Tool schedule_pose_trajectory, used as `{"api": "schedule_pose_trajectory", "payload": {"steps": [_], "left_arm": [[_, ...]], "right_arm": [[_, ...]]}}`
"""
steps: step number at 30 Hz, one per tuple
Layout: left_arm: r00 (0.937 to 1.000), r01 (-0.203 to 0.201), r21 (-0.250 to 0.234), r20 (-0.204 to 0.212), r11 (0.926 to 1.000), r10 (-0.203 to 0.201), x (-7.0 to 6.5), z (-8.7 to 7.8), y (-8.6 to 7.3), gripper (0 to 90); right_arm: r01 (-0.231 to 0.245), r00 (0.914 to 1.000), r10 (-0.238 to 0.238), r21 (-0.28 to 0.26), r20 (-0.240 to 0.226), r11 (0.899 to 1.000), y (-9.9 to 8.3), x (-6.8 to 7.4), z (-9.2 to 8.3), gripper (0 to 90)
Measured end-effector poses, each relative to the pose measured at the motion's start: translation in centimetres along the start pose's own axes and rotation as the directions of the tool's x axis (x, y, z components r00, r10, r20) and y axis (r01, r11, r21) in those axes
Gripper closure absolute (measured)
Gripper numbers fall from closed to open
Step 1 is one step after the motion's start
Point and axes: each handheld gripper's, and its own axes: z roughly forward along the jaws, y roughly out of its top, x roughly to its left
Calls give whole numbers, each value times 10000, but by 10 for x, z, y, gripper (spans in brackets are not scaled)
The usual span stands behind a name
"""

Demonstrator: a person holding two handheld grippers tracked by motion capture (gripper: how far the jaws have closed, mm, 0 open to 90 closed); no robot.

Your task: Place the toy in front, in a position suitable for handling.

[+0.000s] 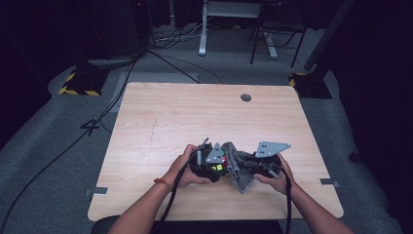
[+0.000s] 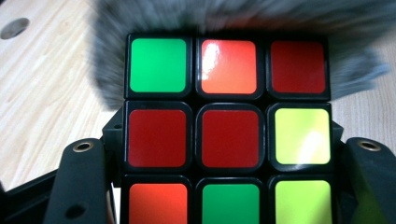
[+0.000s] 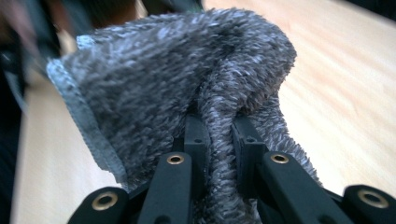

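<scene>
A scrambled puzzle cube (image 2: 229, 135) with red, green, orange and yellow squares sits between the jaws of my left gripper (image 2: 226, 147), which is shut on its two sides. In the high view the cube (image 1: 217, 164) is just above the table's near middle, held by the left gripper (image 1: 210, 163). A grey fluffy cloth (image 3: 177, 84) is bunched into a fold, and my right gripper (image 3: 219, 135) is shut on that fold. In the high view the cloth (image 1: 237, 168) hangs against the cube's right side, between the cube and the right gripper (image 1: 249, 165). Behind the cube, the cloth (image 2: 112, 79) is blurred.
The light wooden table (image 1: 195, 112) has a round cable hole (image 1: 246, 97) near its far edge. Beyond it on the grey carpet are cables, a white desk leg (image 1: 202, 34) and a black chair frame (image 1: 275, 39).
</scene>
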Motion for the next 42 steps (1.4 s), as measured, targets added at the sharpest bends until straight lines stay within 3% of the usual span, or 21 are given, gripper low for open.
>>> {"api": "schedule_pose_trajectory", "payload": {"steps": [3,5,10,15,19,21,26,30,34,39,42], "left_arm": [[9999,-100,63,15,9999,100,-2,2,1,334],[10000,-88,60,-11,9999,88,-1,1,1,334],[10000,-29,-33,-68,10000,29,-1,-1,0,334],[10000,13,-467,-87,9989,-18,0,-10,0,334],[9999,-43,-386,-105,9992,39,0,-11,-1,334],[10000,-22,-330,-93,9995,19,0,-9,-1,334],[9998,-206,-126,-36,9997,205,-4,-2,0,334],[9995,-310,11,-79,9995,310,-5,-1,1,334],[9993,-325,62,-170,9995,326,-6,-1,1,334],[9993,-347,149,-142,9993,349,-6,1,2,333],[9989,-402,405,-204,9984,410,-7,5,2,333]], "right_arm": [[447,9988,-444,-172,184,9989,9,9,-2,793],[418,9990,-414,-173,194,9990,8,7,-2,792],[141,9987,-183,879,469,9960,-6,-3,10,792],[-73,9990,16,1265,452,9919,-12,-8,13,792],[80,9990,-123,998,428,9950,-8,-4,10,792],[181,9994,-195,471,295,9987,-3,0,4,792],[432,9986,-432,12,307,9991,5,7,-1,791],[520,9977,-522,66,428,9986,5,8,0,790],[326,9973,-373,744,626,9967,-3,1,7,790],[392,9989,-392,-7,253,9992,5,8,-1,790],[541,9982,-540,-53,262,9985,9,13,-1,790]]}}
